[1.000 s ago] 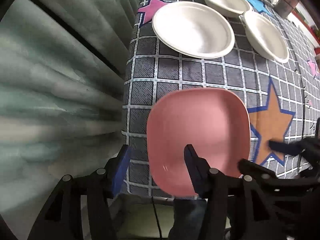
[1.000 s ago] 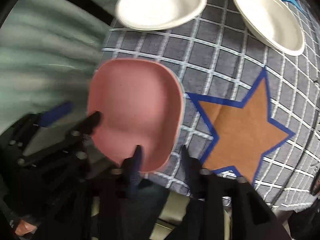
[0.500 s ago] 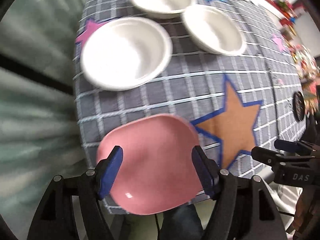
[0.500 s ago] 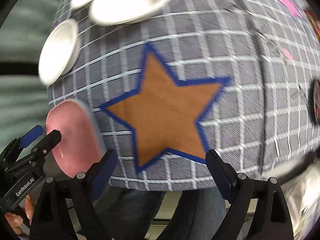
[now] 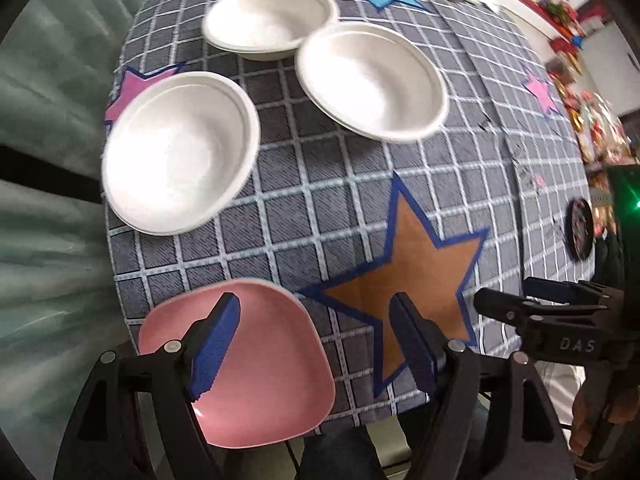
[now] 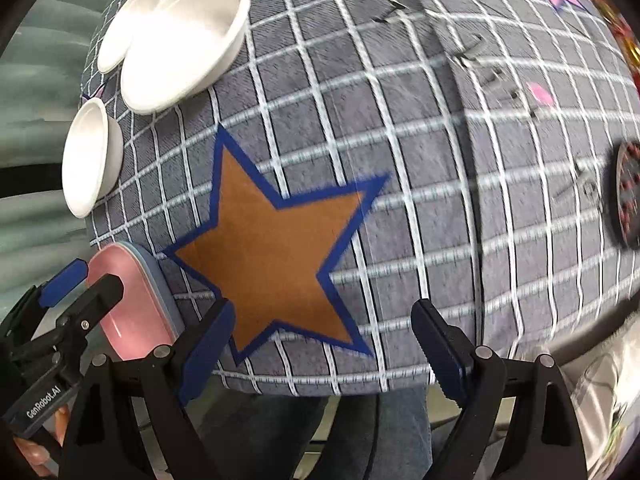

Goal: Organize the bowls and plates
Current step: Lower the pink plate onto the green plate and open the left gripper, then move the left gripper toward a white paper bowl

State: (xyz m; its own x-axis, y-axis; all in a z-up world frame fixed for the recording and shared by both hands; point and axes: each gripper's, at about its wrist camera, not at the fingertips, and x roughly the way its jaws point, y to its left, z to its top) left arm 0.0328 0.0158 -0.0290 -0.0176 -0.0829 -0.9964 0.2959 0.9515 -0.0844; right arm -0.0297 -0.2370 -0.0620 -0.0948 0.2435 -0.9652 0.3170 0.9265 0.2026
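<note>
A pink square plate (image 5: 256, 364) lies at the near left corner of the table, overhanging the front edge; in the right wrist view (image 6: 128, 304) it shows edge-on, with a blue-grey layer under its rim. Three white bowls stand farther back: near left (image 5: 176, 152), middle (image 5: 372, 80), far (image 5: 272, 16). My left gripper (image 5: 316, 344) is open and empty, above the plate's right edge. My right gripper (image 6: 324, 344) is open and empty over the table's front edge, by the orange star (image 6: 276, 248).
The table carries a grey checked cloth (image 5: 304, 216) with star patches. A dark round object (image 5: 580, 232) lies near the right edge. Green curtain folds (image 5: 44, 216) hang beyond the left edge. A person's legs show below the front edge.
Both grippers have pulled back and swung right, away from the pink plate, and their jaws have opened wider. The plate stays at the table corner. All three bowls have come into the left view.
</note>
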